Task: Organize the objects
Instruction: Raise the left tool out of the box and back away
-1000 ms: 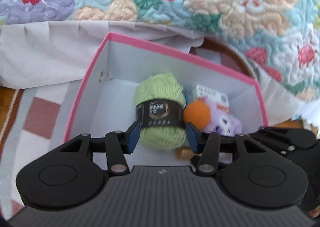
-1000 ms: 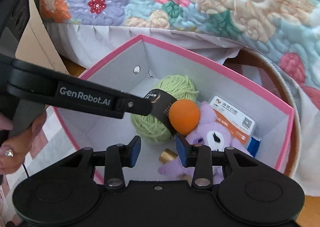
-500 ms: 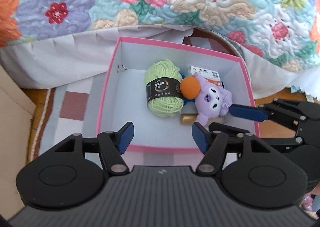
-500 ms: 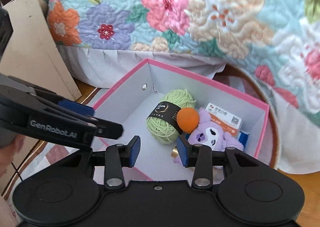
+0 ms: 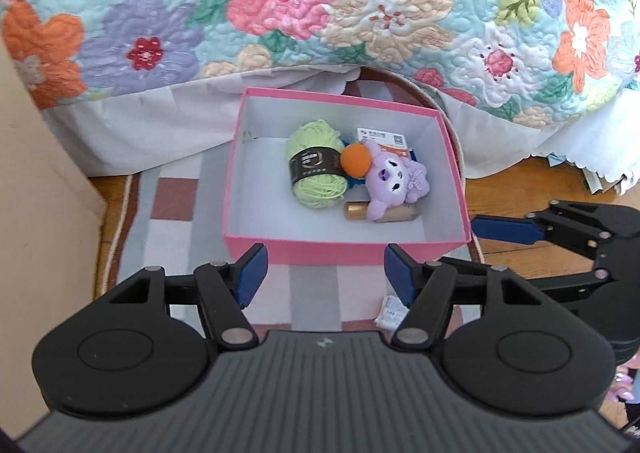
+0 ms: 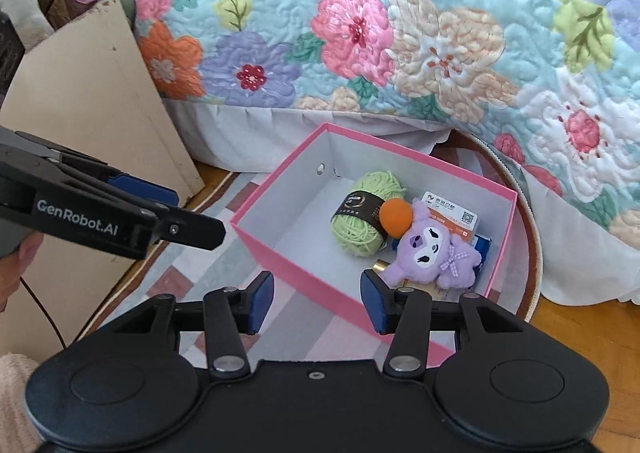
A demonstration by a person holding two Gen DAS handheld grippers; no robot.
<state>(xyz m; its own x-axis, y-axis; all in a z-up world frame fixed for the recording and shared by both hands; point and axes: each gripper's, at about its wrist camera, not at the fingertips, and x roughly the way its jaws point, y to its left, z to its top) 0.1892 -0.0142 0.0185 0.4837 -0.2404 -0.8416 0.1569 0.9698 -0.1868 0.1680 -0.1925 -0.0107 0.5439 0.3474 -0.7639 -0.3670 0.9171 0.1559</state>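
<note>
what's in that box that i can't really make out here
- Gold tube: both views, mostly under the purple plush; its length and label are hidden.
- Blue item: only corners show beneath the plush and card box.
- Card box print: too small to read.
- Small packet on the rug: left view, blurred, partly behind the left gripper.

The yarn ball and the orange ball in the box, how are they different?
The green yarn ball is bigger and stringy, with a black paper band around it. The orange ball is smaller, with no band, and sits against the purple plush toy. Both are roundish and inside the pink box.
</note>
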